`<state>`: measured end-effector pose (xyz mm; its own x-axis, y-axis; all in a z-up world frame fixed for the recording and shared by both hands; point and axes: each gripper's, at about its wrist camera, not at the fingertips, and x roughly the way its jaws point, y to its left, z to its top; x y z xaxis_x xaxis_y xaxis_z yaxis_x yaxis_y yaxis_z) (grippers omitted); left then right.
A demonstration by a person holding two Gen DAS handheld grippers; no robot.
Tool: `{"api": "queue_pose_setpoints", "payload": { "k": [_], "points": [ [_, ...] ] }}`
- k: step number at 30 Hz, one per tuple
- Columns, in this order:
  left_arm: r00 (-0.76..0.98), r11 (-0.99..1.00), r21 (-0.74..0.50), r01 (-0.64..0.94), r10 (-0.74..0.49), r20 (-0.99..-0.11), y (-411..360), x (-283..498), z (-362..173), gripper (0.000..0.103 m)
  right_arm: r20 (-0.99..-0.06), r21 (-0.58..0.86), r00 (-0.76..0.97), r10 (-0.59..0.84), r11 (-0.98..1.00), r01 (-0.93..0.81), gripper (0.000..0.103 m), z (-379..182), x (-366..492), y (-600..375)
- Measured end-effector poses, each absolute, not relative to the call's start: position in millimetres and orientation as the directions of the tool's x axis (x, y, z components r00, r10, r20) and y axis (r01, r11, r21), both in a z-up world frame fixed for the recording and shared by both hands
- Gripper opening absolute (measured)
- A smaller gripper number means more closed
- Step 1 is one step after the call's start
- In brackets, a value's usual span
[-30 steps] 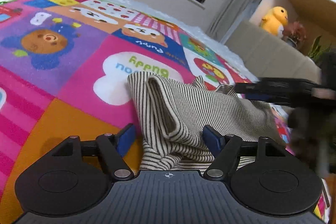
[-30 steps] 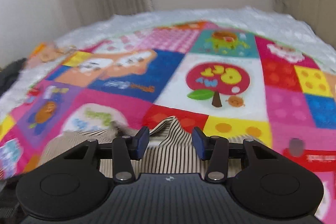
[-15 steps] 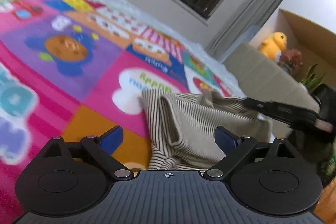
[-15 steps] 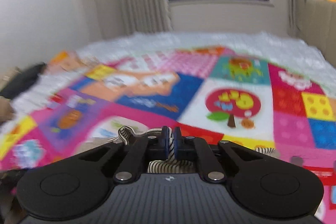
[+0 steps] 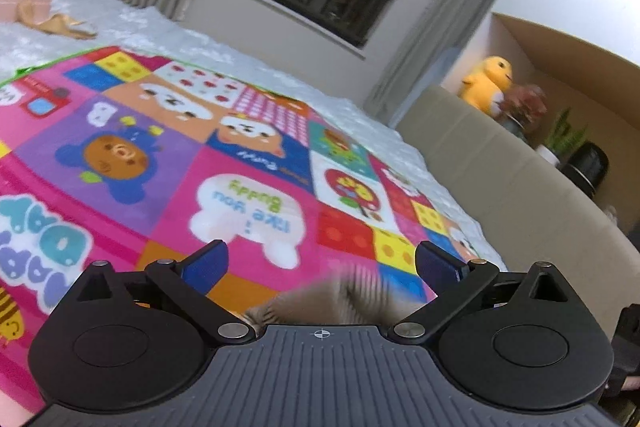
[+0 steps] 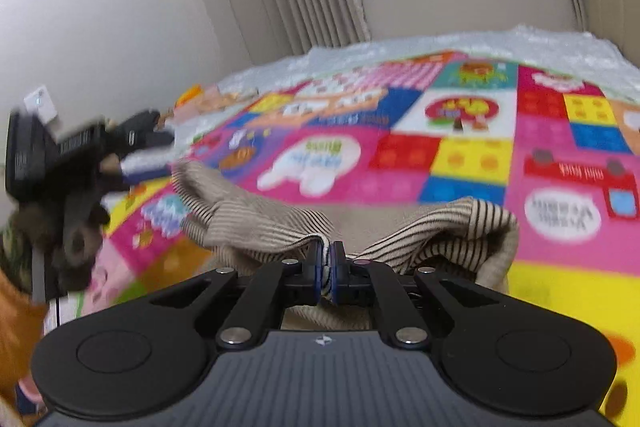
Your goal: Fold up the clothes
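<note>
A beige garment with thin dark stripes (image 6: 256,223) hangs bunched from my right gripper (image 6: 325,263), which is shut on its edge and holds it up above the colourful play mat (image 6: 460,155). My left gripper (image 5: 320,263) is wide open and empty. In the left wrist view only a blurred bit of the striped garment (image 5: 340,303) shows, low between the fingers. The left gripper also shows at the left of the right wrist view (image 6: 80,155), apart from the cloth.
The play mat (image 5: 160,155) lies on a white fluffy blanket (image 5: 180,39). A beige sofa (image 5: 500,171) with a yellow plush toy (image 5: 486,81) and plants stands to the right. Peach-coloured clothes (image 5: 48,19) lie at the far left. Curtains and a window are behind.
My right gripper closed on the striped garment and lifted it off the mat toward me. My left gripper opened wider and pulled back, so the garment now sits low in its view.
</note>
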<state>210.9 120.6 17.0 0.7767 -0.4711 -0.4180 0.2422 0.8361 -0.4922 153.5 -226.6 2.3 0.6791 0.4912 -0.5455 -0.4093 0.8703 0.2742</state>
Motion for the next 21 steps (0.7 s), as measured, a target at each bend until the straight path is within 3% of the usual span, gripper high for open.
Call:
{"api": "queue_pose_setpoints", "payload": {
  "k": [4,5,6,7,8,12,17,19,20,21],
  "points": [
    [0.744,0.845,-0.469,0.258,-0.483,-0.461,111,209,17,0.103,-0.552,0.208,0.702,0.450,0.890,-0.406,0.010,8,130,-240],
    [0.728,0.847,-0.465,0.259,-0.487,-0.481,110,209,15,0.103,-0.543,0.210,0.712,0.446,0.893,-0.399,0.024,13,126,-247],
    [0.709,0.847,-0.464,0.260,-0.494,-0.503,108,209,11,0.103,-0.534,0.213,0.721,0.441,0.896,-0.390,0.045,17,123,-254],
    [0.686,0.845,-0.466,0.261,-0.502,-0.526,107,209,7,0.103,-0.526,0.221,0.737,0.425,0.905,-0.364,0.054,19,123,-263],
    [0.656,0.839,-0.477,0.261,-0.517,-0.550,105,210,2,0.103,-0.518,0.230,0.752,0.408,0.913,-0.337,0.061,22,124,-271],
    [0.522,0.804,-0.555,0.214,-0.575,-0.630,96,214,-29,0.103,-0.577,0.318,0.748,0.329,0.934,-0.165,0.071,4,150,-303],
    [0.475,0.785,-0.603,0.144,-0.589,-0.654,89,218,-59,0.103,-0.626,0.459,0.682,0.379,0.886,-0.071,0.071,-42,178,-314],
    [0.488,0.777,-0.612,0.150,-0.596,-0.637,84,222,-59,0.099,-0.614,0.449,0.684,0.393,0.887,-0.107,0.051,-45,181,-299],
    [0.498,0.778,-0.609,0.155,-0.593,-0.633,82,224,-58,0.094,-0.612,0.424,0.689,0.389,0.896,-0.130,0.041,-43,182,-291],
    [0.516,0.798,-0.581,0.162,-0.570,-0.639,80,223,-52,0.067,-0.609,0.399,0.693,0.386,0.904,-0.153,0.033,-41,183,-283]
  ]
}}
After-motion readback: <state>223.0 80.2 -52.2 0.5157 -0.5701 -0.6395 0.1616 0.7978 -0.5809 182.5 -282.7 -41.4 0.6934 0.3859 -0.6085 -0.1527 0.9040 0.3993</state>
